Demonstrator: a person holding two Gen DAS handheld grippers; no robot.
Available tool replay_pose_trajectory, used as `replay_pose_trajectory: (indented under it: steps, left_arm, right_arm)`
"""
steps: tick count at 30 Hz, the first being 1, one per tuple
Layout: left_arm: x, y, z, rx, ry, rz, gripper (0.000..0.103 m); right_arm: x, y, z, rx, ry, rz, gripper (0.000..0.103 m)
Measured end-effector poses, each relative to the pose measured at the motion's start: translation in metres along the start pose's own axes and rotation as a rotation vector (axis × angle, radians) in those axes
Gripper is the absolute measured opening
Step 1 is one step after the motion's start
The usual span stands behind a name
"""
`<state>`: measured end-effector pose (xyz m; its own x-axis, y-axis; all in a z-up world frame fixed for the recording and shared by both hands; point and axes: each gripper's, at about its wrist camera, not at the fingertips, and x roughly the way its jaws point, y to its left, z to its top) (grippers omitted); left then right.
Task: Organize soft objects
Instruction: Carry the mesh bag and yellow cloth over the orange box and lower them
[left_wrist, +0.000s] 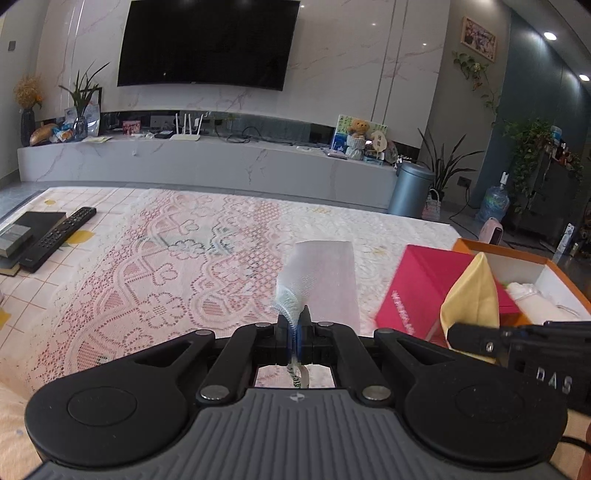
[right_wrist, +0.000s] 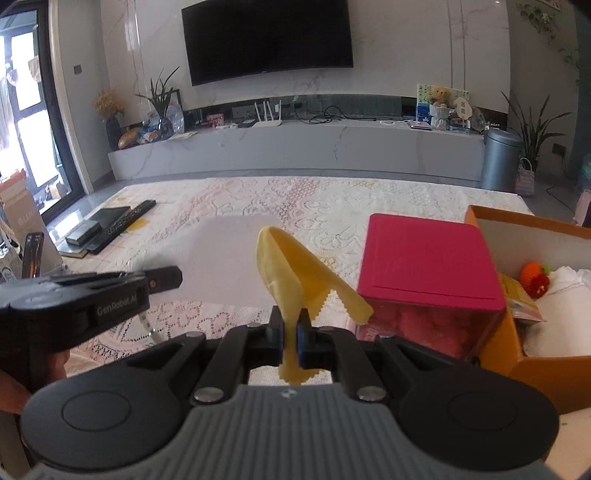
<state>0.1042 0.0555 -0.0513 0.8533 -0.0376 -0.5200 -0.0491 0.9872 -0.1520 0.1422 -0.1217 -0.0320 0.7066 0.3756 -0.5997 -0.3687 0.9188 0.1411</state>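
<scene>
My left gripper (left_wrist: 294, 318) is shut on the edge of a sheer white mesh cloth (left_wrist: 321, 273), which hangs above the lace-covered table (left_wrist: 166, 266). My right gripper (right_wrist: 290, 325) is shut on a yellow cloth (right_wrist: 291, 273) with a zigzag-cut edge, lifted off the table. Each gripper shows in the other's view: the right gripper (left_wrist: 456, 332) with the yellow cloth (left_wrist: 472, 291), and the left gripper (right_wrist: 173, 277) with the sheer cloth (right_wrist: 229, 258). To the right stands an open orange box (right_wrist: 517, 221) holding a white soft item (right_wrist: 565, 306) and an orange knitted toy (right_wrist: 535, 278).
A pink lidded box (right_wrist: 424, 254) sits between the cloths and the orange box (left_wrist: 480, 245). A remote control (left_wrist: 55, 236) and books (left_wrist: 22, 232) lie at the table's far left. Beyond the table are a TV stand (left_wrist: 221, 162) and a grey bin (left_wrist: 410, 192).
</scene>
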Motion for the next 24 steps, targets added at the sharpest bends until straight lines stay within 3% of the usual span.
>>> replay_pose_trajectory:
  steps: [9,17,24]
  left_arm:
    - [-0.028,-0.051,0.021,0.057,-0.100,-0.096,0.002]
    - [-0.023,-0.118,0.040,0.154,-0.157,-0.229,0.002]
    - [0.014,-0.164,0.057,0.175,-0.088,-0.332,0.002]
  right_arm:
    - [-0.052,-0.056,0.008,0.066,-0.079,-0.089,0.004]
    - [-0.076,-0.115,0.022,0.097,-0.113,-0.189,0.004]
    - [-0.077,-0.164,0.032,0.151,-0.078,-0.237,0.005]
